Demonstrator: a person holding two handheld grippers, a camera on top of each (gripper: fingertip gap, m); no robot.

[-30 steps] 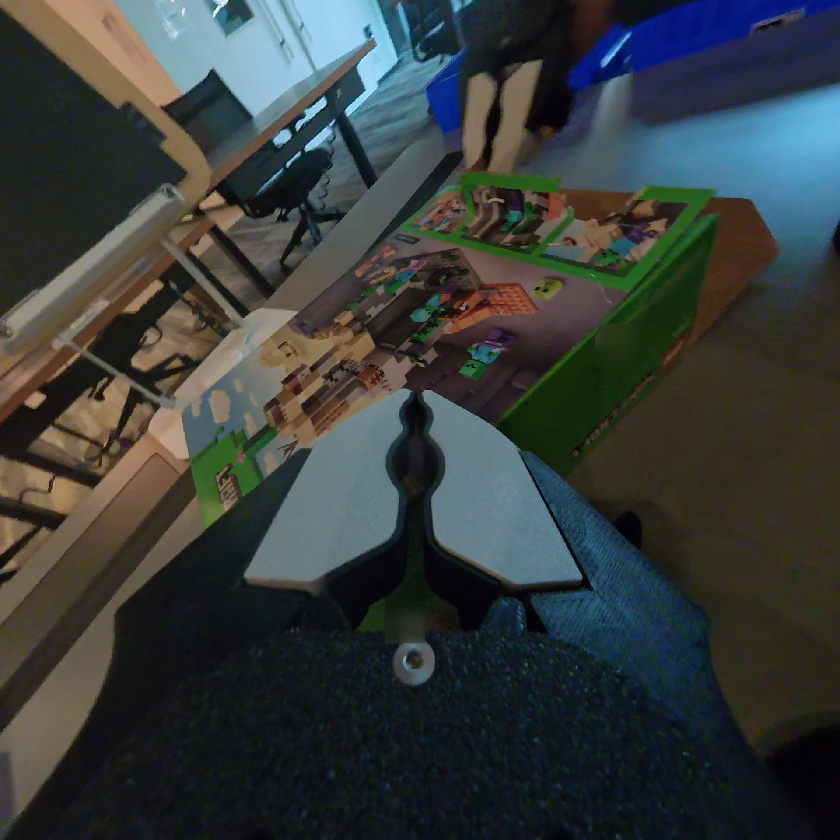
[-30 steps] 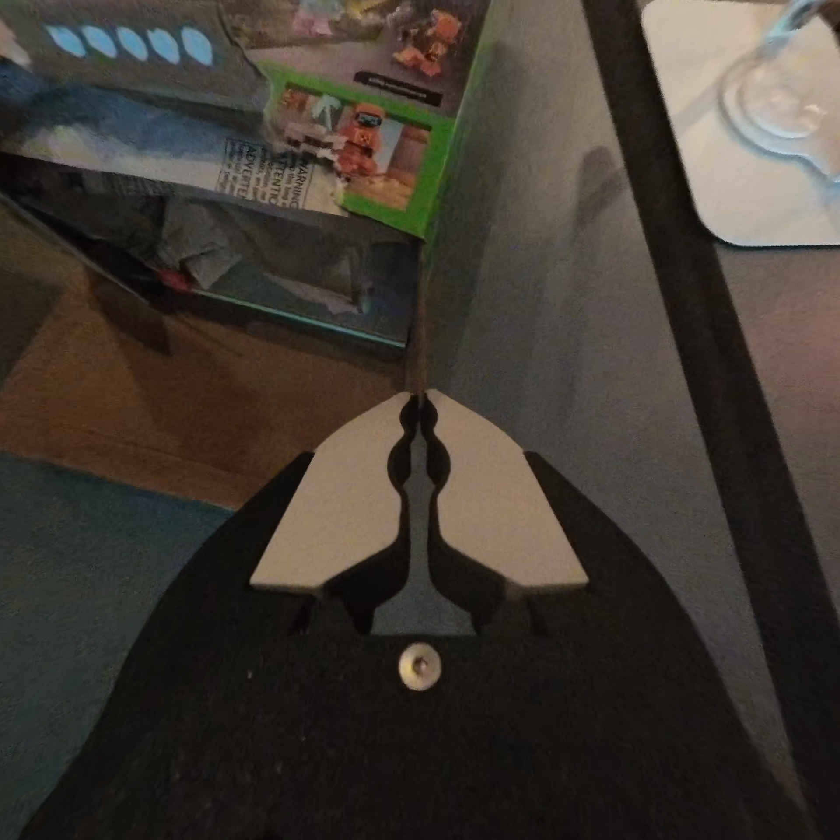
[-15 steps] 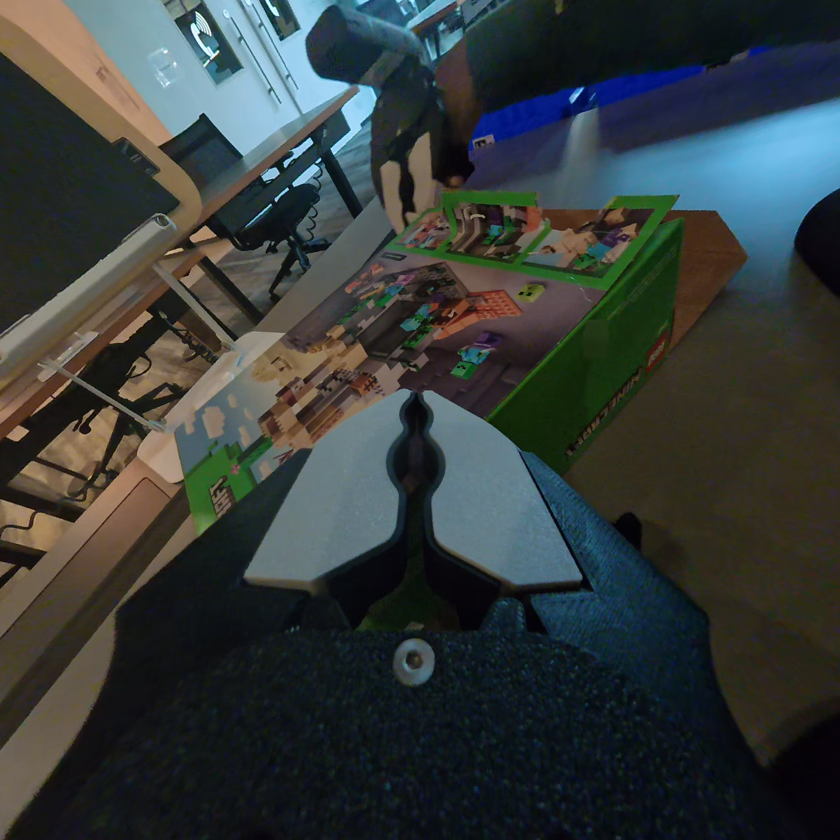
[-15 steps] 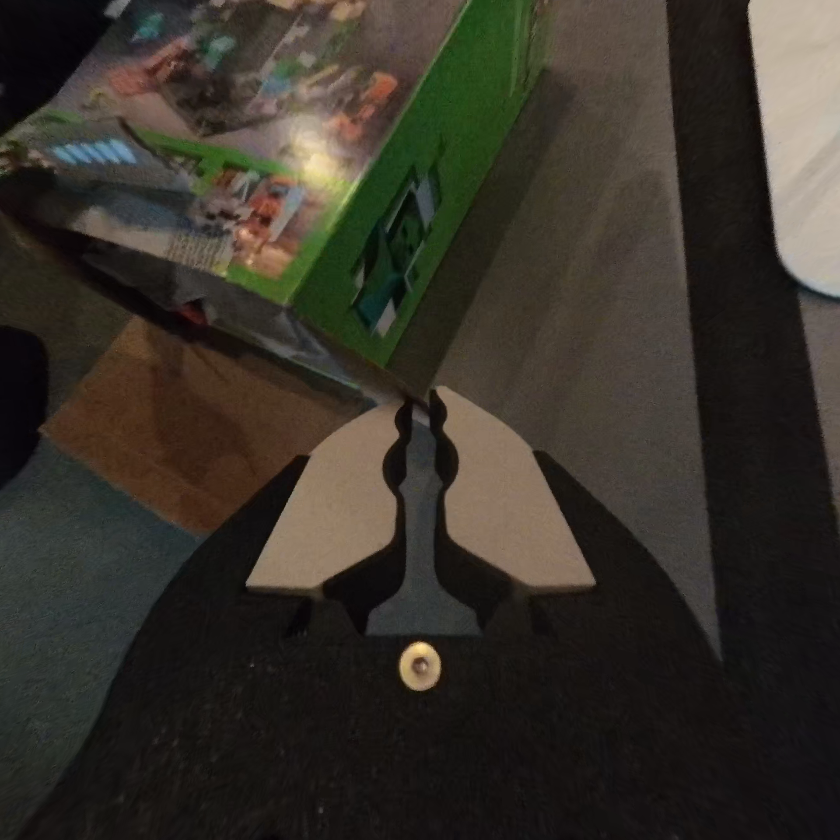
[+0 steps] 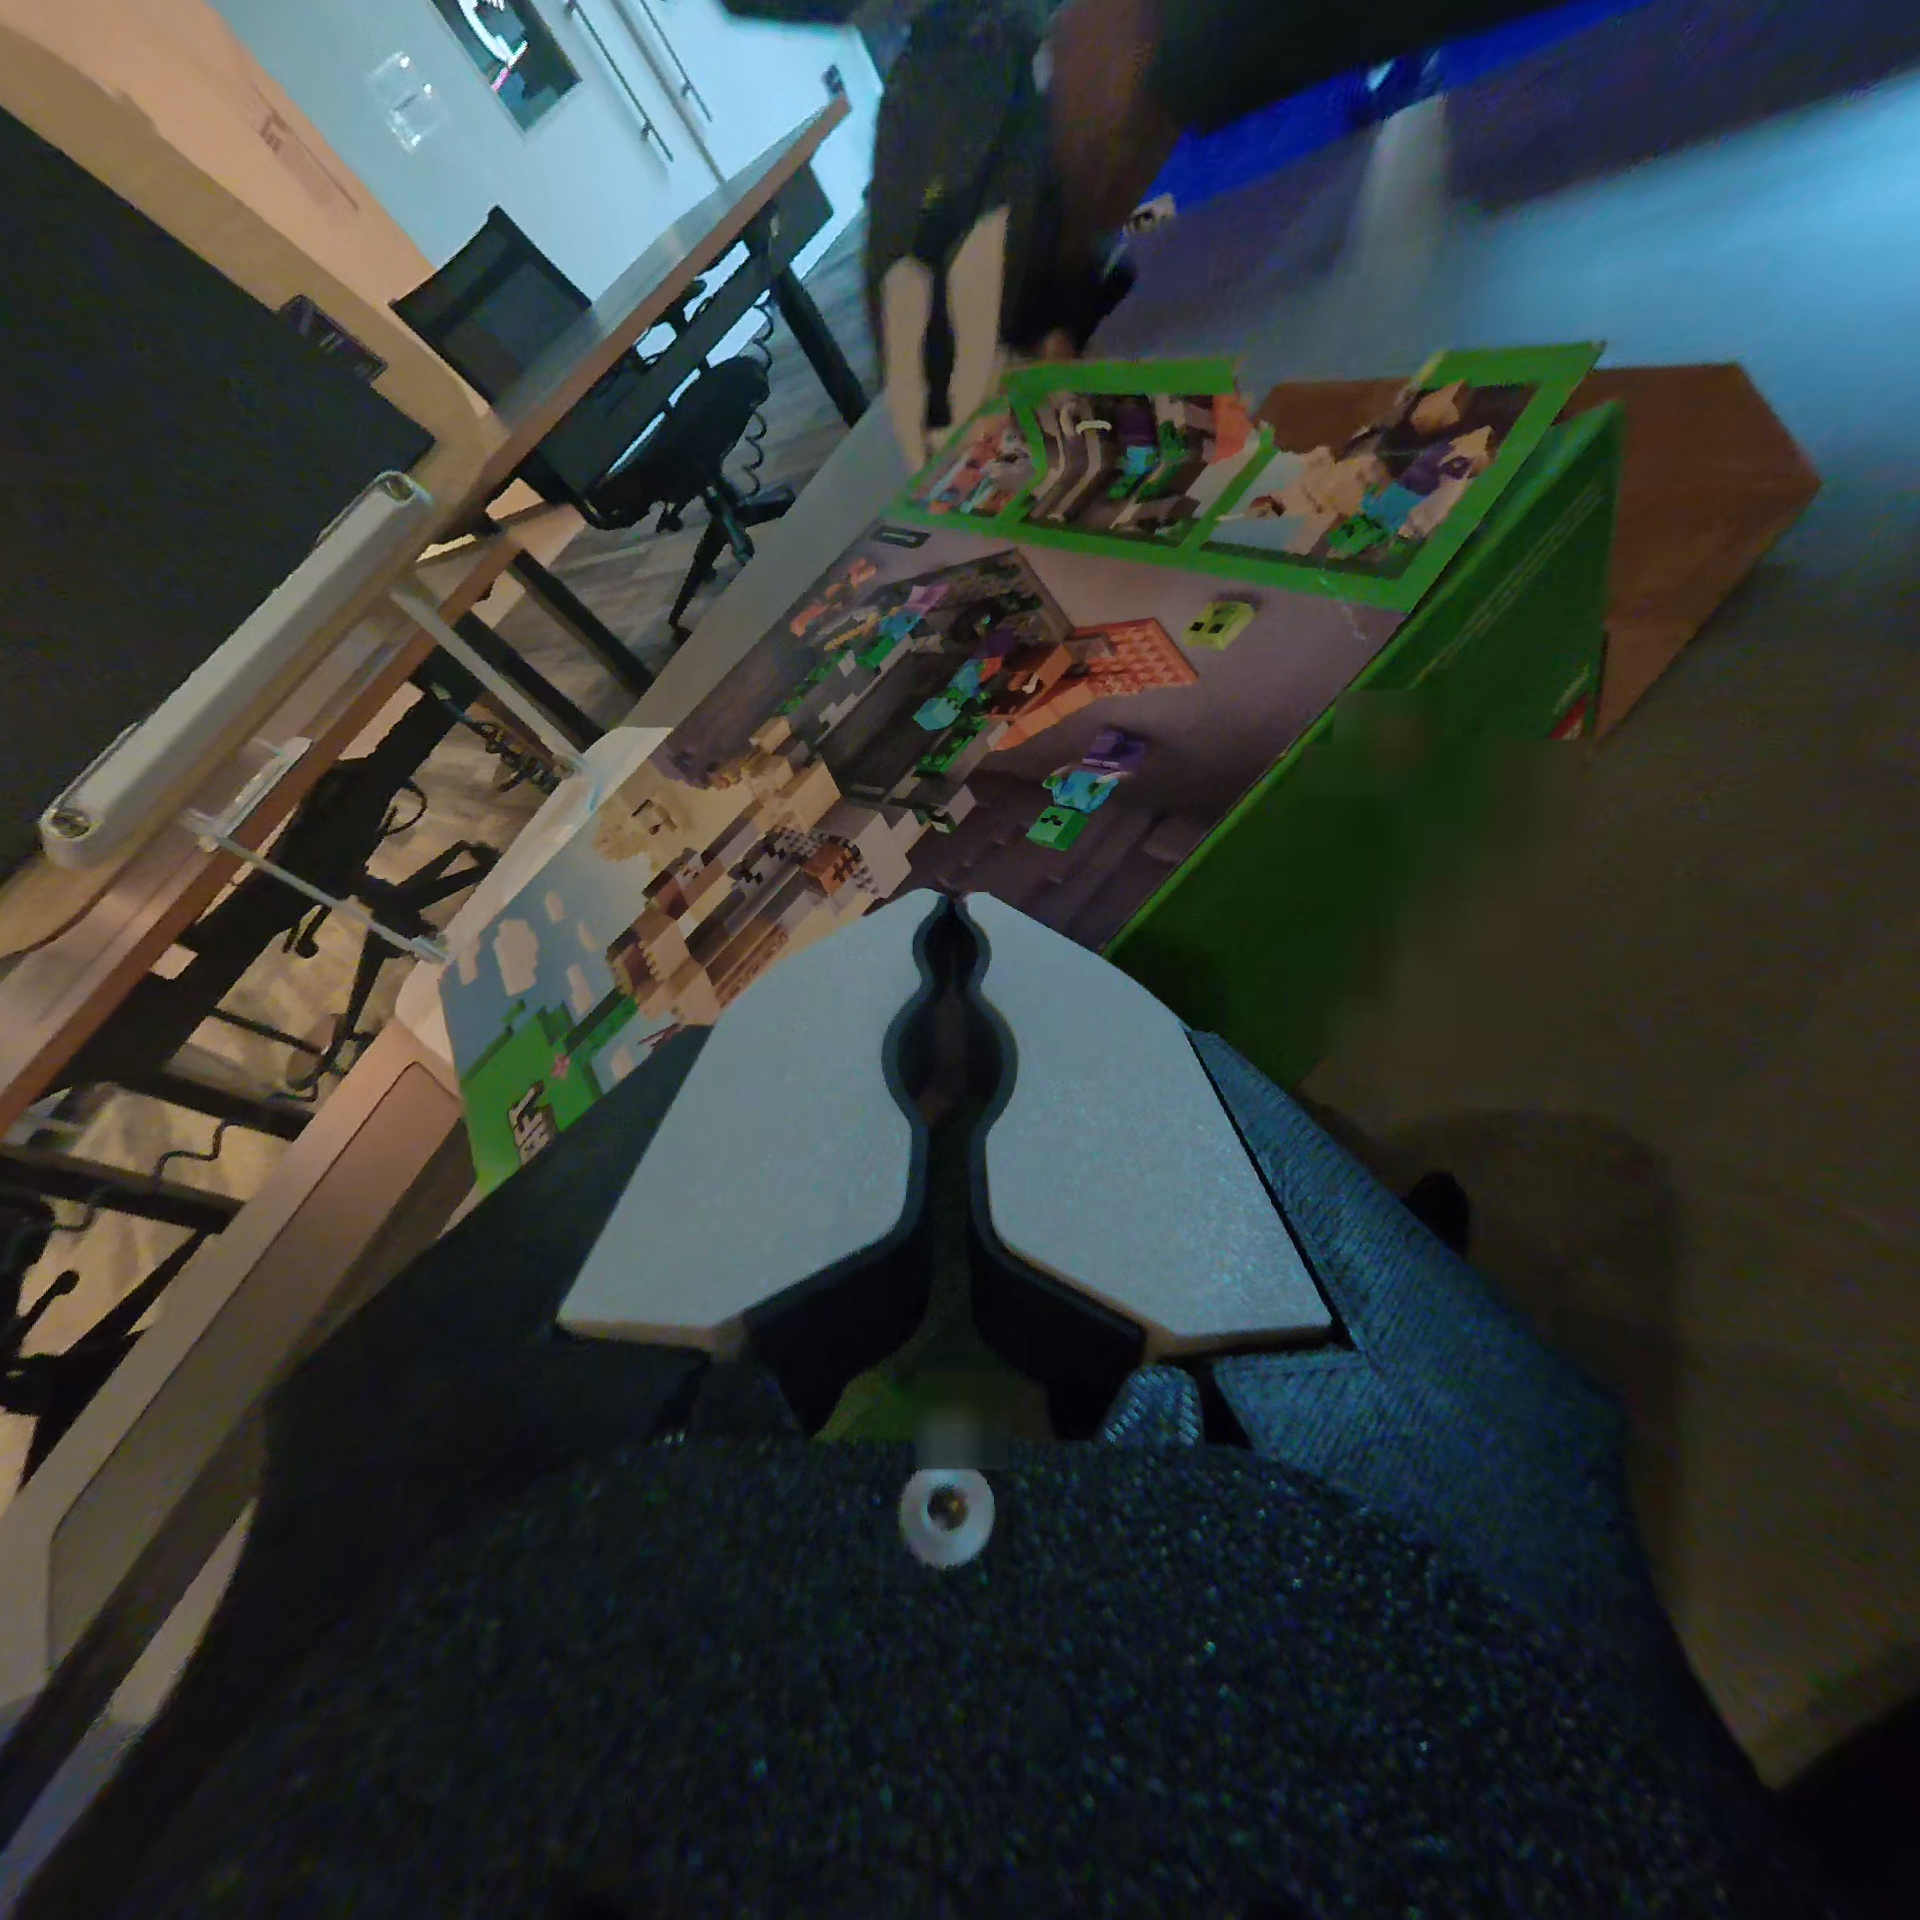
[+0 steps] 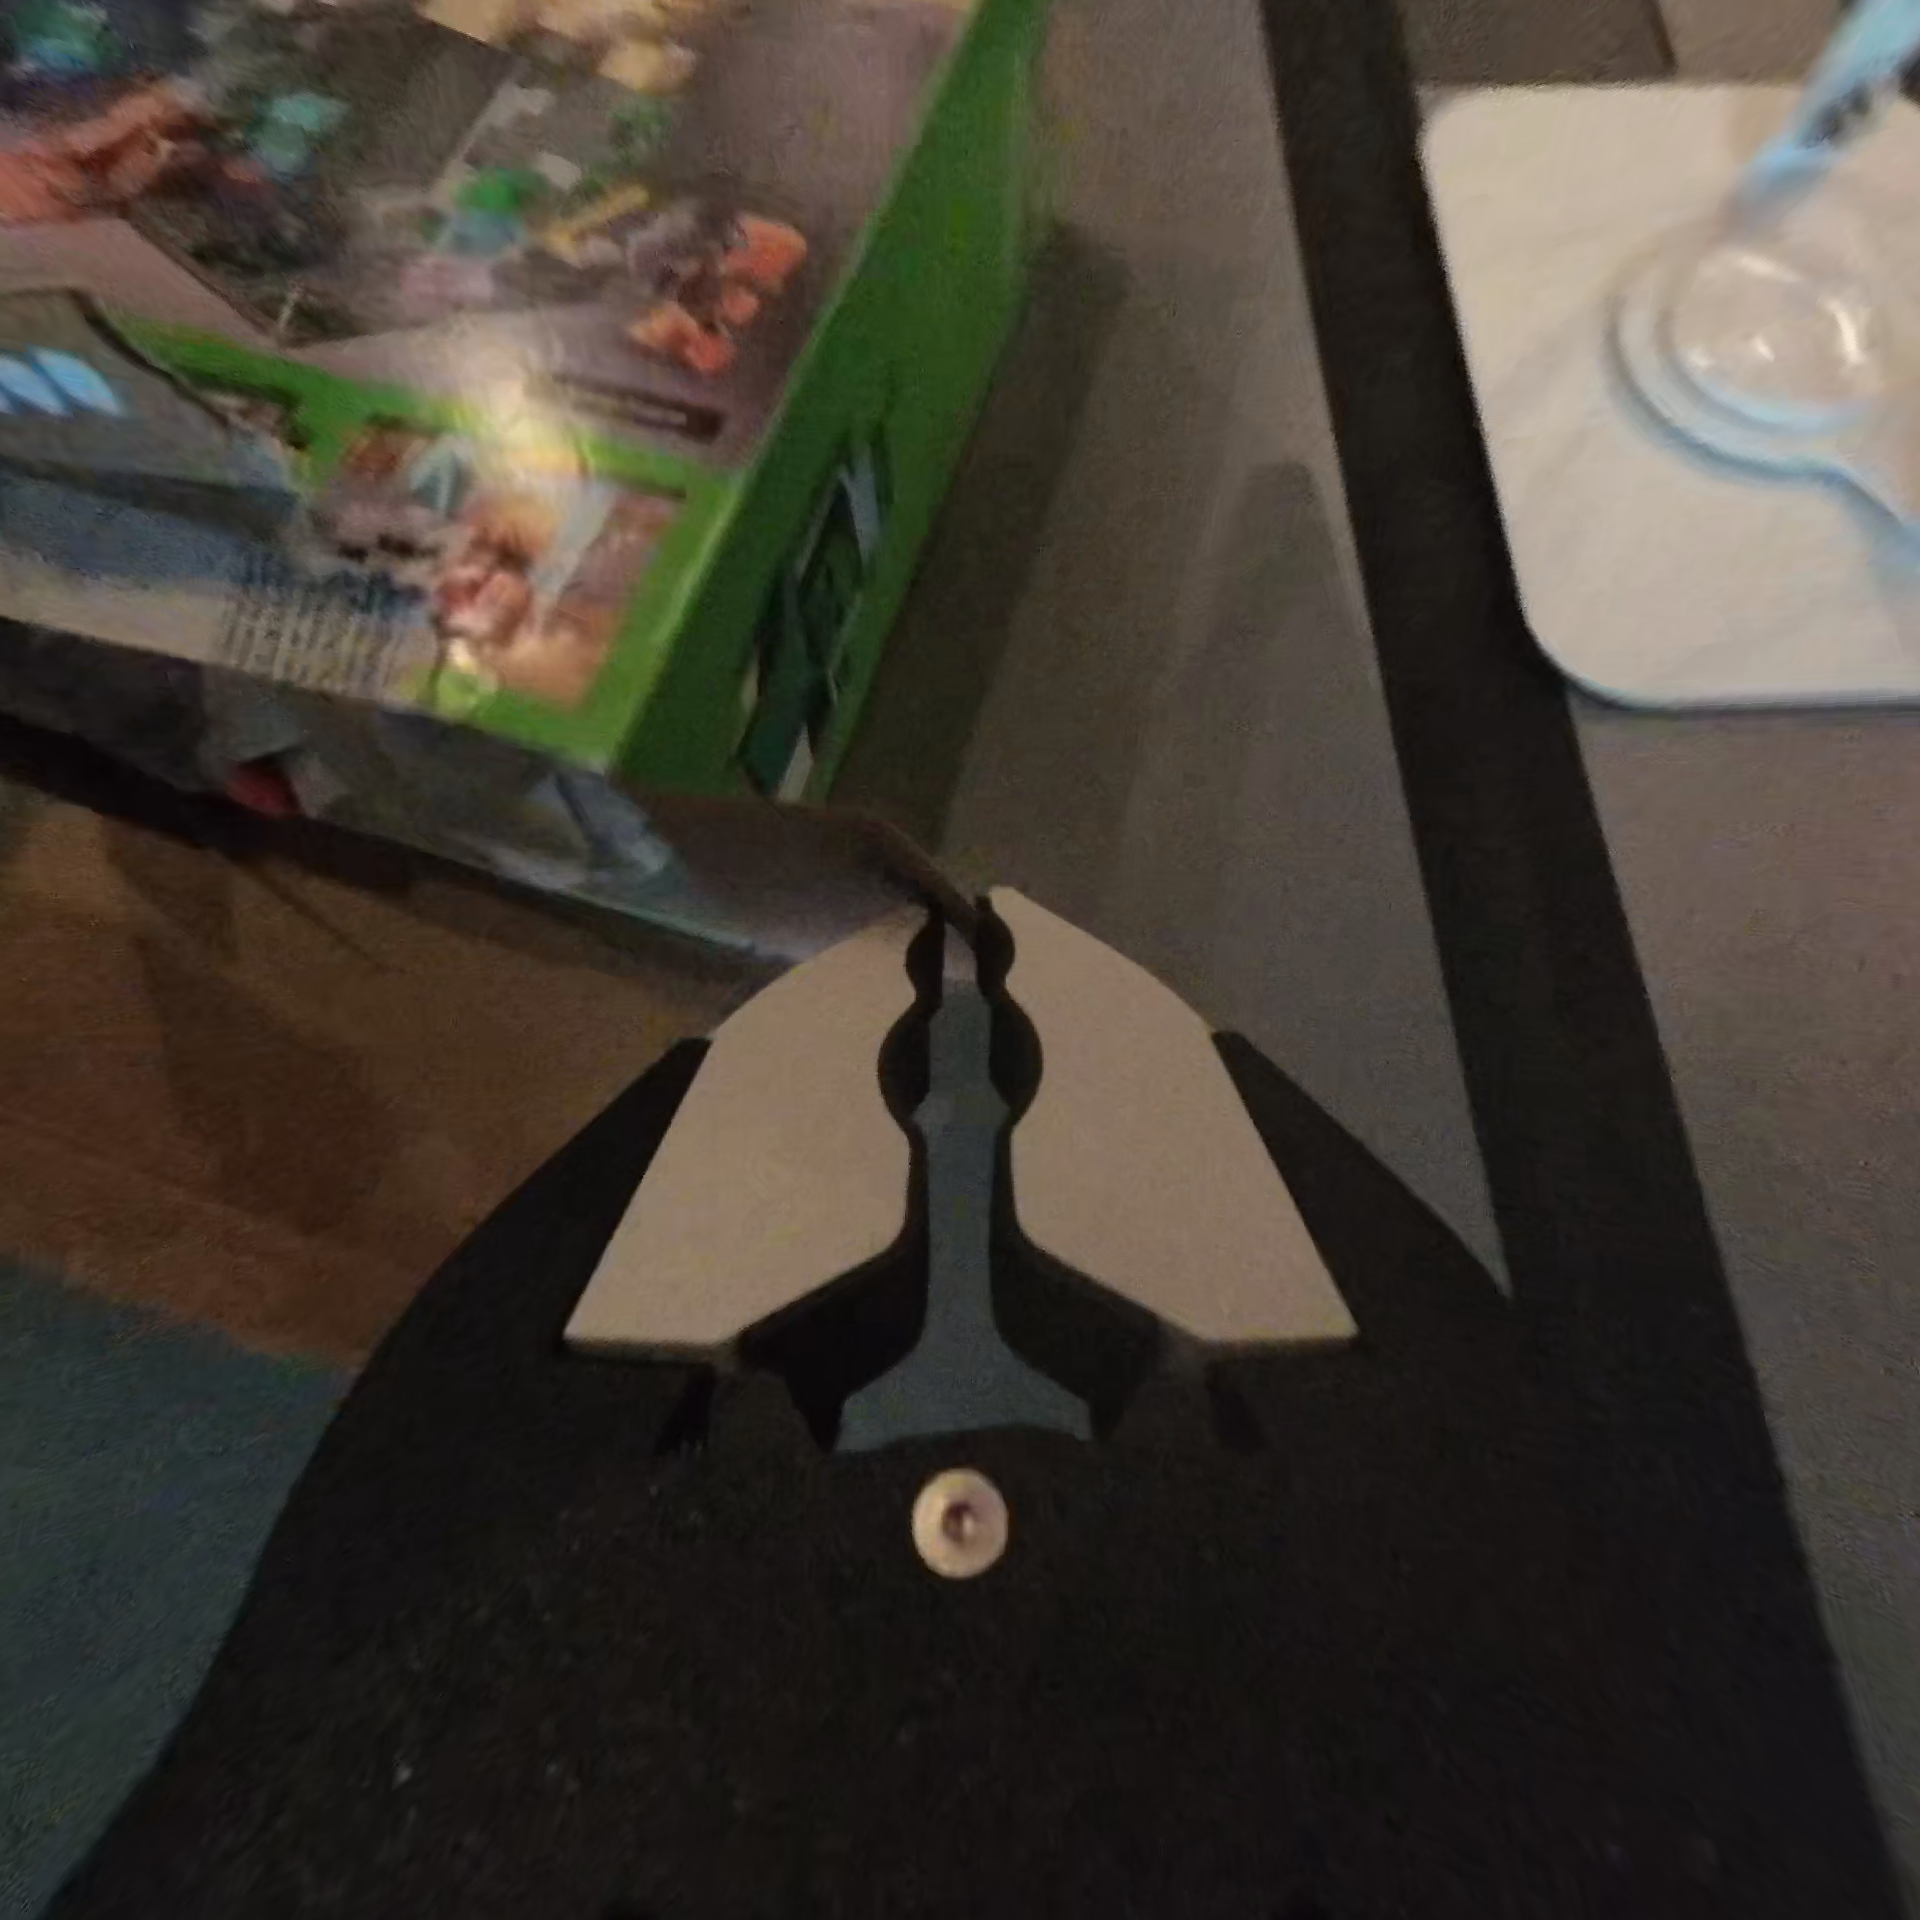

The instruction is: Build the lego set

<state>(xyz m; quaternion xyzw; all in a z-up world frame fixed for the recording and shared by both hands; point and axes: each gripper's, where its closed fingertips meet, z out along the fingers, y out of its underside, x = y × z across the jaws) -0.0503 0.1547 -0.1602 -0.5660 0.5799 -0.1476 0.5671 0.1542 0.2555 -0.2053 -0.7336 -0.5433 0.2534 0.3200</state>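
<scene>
Lego box (image 5: pixel 1049 717), green-sided with a printed picture on its broad top face, lies flat on a grey tabletop (image 5: pixel 1714 935) directly ahead of the left gripper (image 5: pixel 952 906), whose two pale fingers (image 5: pixel 790 1132) are pressed together at their tips over the box's near end. Green cardboard shows through the gap behind those tips, but the view does not settle whether the box edge is pinched there. At the far end of the box, beyond the left gripper's tips, a printed flap (image 5: pixel 1226 468) is folded open and a brown cardboard panel (image 5: pixel 1683 520) spreads on the table to the right of it. The other gripper (image 5: pixel 956 312) shows as a dark, blurred shape at that far end.

From the right wrist view, the right gripper (image 6: pixel 964 914) has its tips nearly together on a thin dark cardboard edge (image 6: pixel 914 862) at the open end of the box (image 6: pixel 582 447), the strip running between them. The brown inner flap (image 6: pixel 239 1039) lies to the left of the right gripper, and a black seam (image 6: pixel 1455 727) crosses the table to its right. Farther right, a clear glass item (image 6: pixel 1787 312) stands on a white mat (image 6: pixel 1621 540). This view is motion-blurred. Off to the left gripper's left are desks and an office chair (image 5: pixel 675 457).
</scene>
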